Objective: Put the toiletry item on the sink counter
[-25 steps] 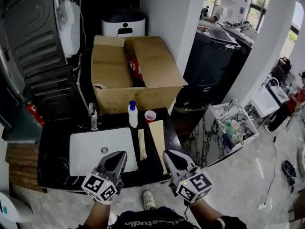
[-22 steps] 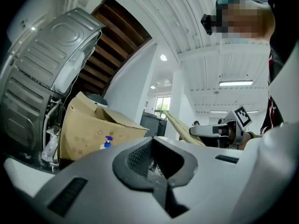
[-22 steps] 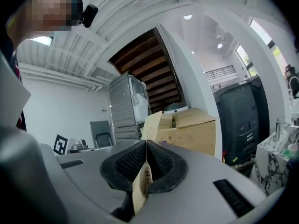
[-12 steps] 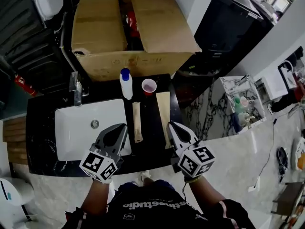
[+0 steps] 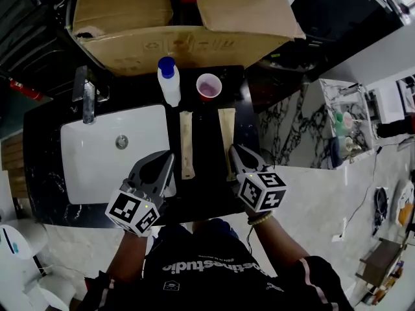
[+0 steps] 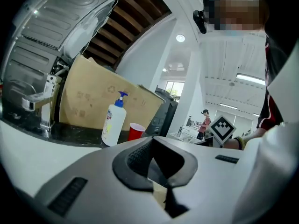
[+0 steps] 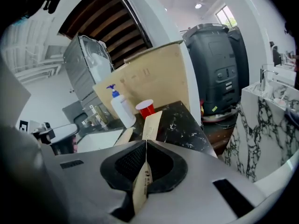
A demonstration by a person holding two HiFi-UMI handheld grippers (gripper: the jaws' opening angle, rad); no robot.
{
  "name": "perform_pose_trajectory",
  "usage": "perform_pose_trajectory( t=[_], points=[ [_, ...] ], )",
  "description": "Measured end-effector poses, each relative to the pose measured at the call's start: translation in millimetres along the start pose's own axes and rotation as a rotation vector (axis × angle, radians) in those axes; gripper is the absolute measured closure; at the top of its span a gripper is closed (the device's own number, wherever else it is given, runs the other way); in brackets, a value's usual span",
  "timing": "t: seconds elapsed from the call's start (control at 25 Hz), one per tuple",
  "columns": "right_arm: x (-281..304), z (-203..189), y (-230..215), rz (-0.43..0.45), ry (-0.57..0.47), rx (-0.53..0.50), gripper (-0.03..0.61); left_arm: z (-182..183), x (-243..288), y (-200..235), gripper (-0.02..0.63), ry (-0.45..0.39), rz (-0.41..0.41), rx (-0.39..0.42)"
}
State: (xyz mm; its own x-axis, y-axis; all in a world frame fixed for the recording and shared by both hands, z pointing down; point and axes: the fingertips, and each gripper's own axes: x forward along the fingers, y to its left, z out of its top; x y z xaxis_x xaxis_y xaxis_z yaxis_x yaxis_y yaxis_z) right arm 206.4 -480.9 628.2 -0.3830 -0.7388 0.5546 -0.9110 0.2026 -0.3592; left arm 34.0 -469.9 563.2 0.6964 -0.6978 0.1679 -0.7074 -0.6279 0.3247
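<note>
A beige paper-wrapped toiletry packet [image 5: 226, 131] [image 7: 150, 125] stretches along the right side of the black sink counter [image 5: 207, 193]. My right gripper [image 5: 232, 149] [image 7: 145, 143] is shut on its near end, which stands on edge between the jaws. A second beige packet [image 5: 186, 141] [image 7: 124, 135] lies flat beside the white basin [image 5: 91, 167]. My left gripper [image 5: 167, 157] [image 6: 152, 141] hovers over the basin's right rim, shut, apart from that packet, and I see nothing gripped.
A white pump bottle with a blue cap [image 5: 169, 83] [image 6: 113, 122] and a red cup [image 5: 209, 86] [image 6: 136, 131] stand at the counter's back. Behind them is an open cardboard box [image 5: 181, 41]. A chrome faucet [image 5: 87, 94] sits back left. A marble shelf [image 5: 343, 128] holds items at right.
The head view has tipped further down over the counter. Both grippers sit slightly farther forward over it. The right packet now shows narrower, on edge, in the right jaws.
</note>
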Motion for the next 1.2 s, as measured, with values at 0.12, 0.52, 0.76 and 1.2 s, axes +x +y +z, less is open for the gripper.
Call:
perform_pose_trajectory(
  t=[0.12, 0.52, 0.76, 1.2],
  points=[
    [15, -8, -9, -0.018, 0.045, 0.001, 0.537, -8, 3, 7, 0.6, 0.016, 0.012, -0.018],
    [37, -21, -21, -0.037, 0.109, 0.034, 0.535, -9, 2, 20, 0.6, 0.024, 0.039, -0.034],
    [32, -16, -22, -0.033, 0.084, 0.045, 0.522, 2, -3, 18, 0.6, 0.015, 0.05, -0.017],
    [-33, 62, 28, 0.019, -0.144, -0.092, 0.48, 79, -60, 5, 0.6, -0.099, 0.079, 0.102]
  ],
)
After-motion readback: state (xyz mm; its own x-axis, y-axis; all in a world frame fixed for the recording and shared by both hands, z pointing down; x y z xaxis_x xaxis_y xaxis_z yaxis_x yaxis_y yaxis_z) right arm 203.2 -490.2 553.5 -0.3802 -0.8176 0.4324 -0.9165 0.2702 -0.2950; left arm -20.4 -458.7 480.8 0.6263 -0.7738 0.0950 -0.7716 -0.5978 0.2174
